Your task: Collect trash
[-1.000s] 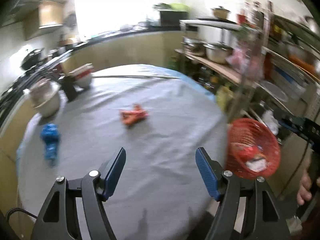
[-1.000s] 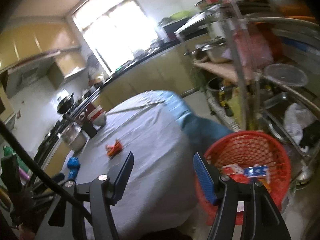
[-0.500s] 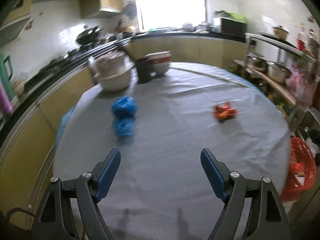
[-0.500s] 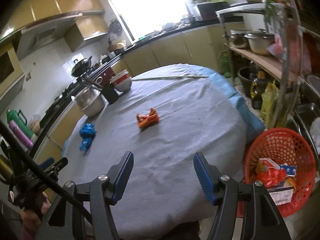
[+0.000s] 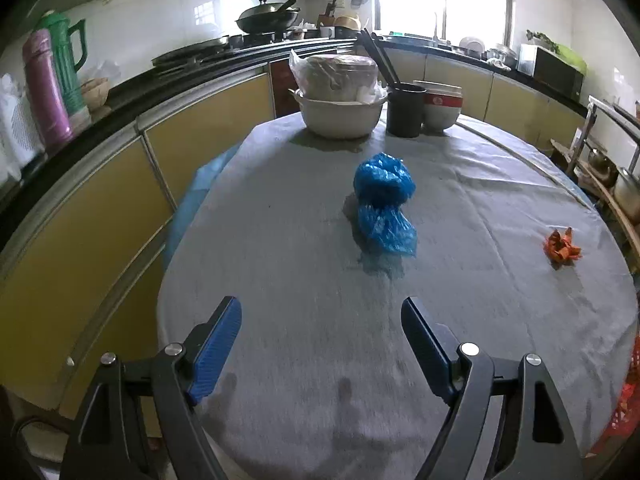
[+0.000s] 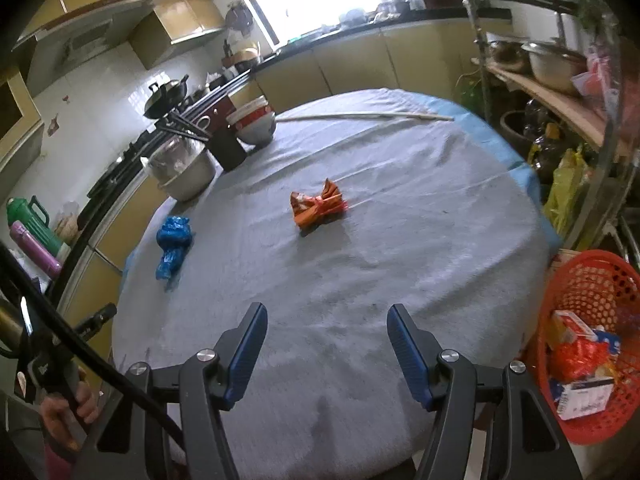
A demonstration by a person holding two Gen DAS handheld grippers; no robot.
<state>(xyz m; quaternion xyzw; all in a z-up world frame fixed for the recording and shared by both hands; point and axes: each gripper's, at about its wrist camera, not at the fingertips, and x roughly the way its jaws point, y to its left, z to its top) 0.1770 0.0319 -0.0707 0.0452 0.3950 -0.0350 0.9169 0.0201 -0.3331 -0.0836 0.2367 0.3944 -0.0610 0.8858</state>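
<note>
In your left wrist view, your left gripper (image 5: 321, 320) sits at the bottom of the frame with its blue pads wide apart; the jaws have just been opening, and only bare grey cloth lies between them. Above it, at centre frame, the crumpled blue plastic bag (image 5: 384, 203) lies on the round table (image 5: 280, 264), well apart from your fingertips. The orange wrapper (image 5: 561, 245) rests near the table's right edge. At the top centre stand a covered white basin (image 5: 340, 114), a black cup (image 5: 405, 110) and stacked bowls (image 5: 441, 106). In your right wrist view, your right gripper (image 6: 326, 326) at the bottom holds its jaws apart with nothing between them. The orange wrapper (image 6: 318, 207) lies at centre frame, up-table from the gripper, and the blue plastic bag (image 6: 173, 245) lies near the table's left edge. At the lower right, beside the table, the red basket (image 6: 596, 280) already holds several scraps of packaging. Your hand (image 6: 66, 408) shows at the lower left, gripping a handle.
</note>
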